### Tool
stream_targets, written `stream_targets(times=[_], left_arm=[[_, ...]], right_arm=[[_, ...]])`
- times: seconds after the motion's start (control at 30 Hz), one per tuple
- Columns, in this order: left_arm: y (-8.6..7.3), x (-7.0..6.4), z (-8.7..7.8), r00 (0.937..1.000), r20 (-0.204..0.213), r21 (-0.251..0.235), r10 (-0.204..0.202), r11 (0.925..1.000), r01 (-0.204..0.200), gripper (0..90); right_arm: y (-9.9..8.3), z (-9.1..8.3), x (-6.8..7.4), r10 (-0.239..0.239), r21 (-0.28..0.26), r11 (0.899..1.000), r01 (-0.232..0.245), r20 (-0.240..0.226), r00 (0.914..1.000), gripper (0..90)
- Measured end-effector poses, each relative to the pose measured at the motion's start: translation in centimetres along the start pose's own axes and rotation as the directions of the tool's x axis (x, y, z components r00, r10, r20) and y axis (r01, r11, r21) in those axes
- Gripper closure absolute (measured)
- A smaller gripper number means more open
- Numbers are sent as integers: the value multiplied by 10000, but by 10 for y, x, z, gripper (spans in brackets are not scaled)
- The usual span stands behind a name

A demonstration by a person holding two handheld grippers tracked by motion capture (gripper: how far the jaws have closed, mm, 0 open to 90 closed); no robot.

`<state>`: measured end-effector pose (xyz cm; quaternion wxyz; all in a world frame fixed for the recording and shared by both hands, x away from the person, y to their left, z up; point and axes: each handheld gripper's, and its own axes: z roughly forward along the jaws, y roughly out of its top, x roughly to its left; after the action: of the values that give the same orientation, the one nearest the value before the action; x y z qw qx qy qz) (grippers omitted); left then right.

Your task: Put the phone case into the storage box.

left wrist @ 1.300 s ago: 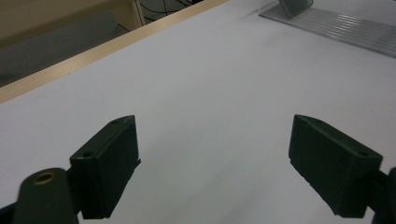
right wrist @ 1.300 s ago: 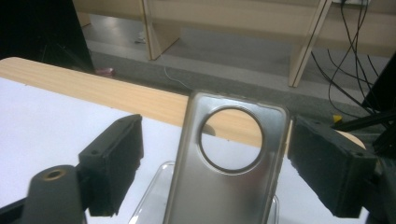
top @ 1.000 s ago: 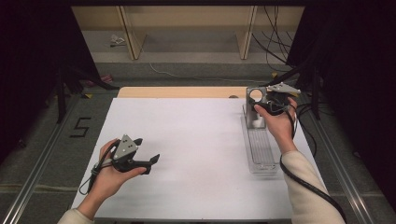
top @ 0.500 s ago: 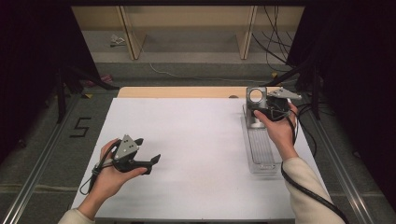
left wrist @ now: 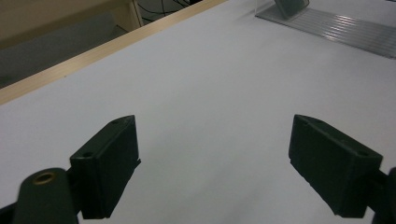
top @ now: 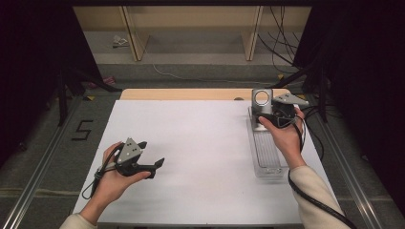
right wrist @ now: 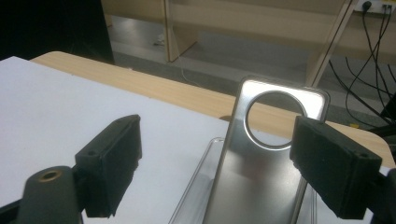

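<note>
A silver phone-shaped plate (top: 262, 101) with a round hole near its top stands tilted at the far end of a clear ribbed tray (top: 267, 155) on the right of the white table. My right gripper (top: 268, 116) is held just in front of it, open. In the right gripper view the silver plate (right wrist: 266, 163) rises between and beyond the open right gripper (right wrist: 215, 140), touching neither pad. My left gripper (top: 152, 153) rests in a hand at the near left, open, over bare table. In its own view the left gripper (left wrist: 212, 140) holds nothing.
The white table sheet (top: 191, 143) ends at a wooden strip (top: 191, 94) along the far edge. Beyond it are wooden shelf legs (top: 131, 33) and cables (top: 282, 43) on the floor. The tray (left wrist: 336, 25) lies far off in the left gripper view.
My right hand has shifted slightly toward the silver plate, which now faces the camera more squarely. The left gripper has stayed where it was.
</note>
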<state>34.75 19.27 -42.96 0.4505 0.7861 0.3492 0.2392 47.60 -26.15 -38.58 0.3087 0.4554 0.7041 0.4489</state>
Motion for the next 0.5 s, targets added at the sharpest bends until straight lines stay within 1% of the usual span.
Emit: stream_targets(times=[0.4,0.5], left_arm=[[0,0,0,10000,5,-13,-19,10000,19,154],[-1,0,0,10000,6,25,6,10000,-6,154]], right_arm=[[-4,-13,3,140,-54,9999,-140,-58,9999,169],[-5,-15,3,101,-53,9999,-101,-12,9999,167]])
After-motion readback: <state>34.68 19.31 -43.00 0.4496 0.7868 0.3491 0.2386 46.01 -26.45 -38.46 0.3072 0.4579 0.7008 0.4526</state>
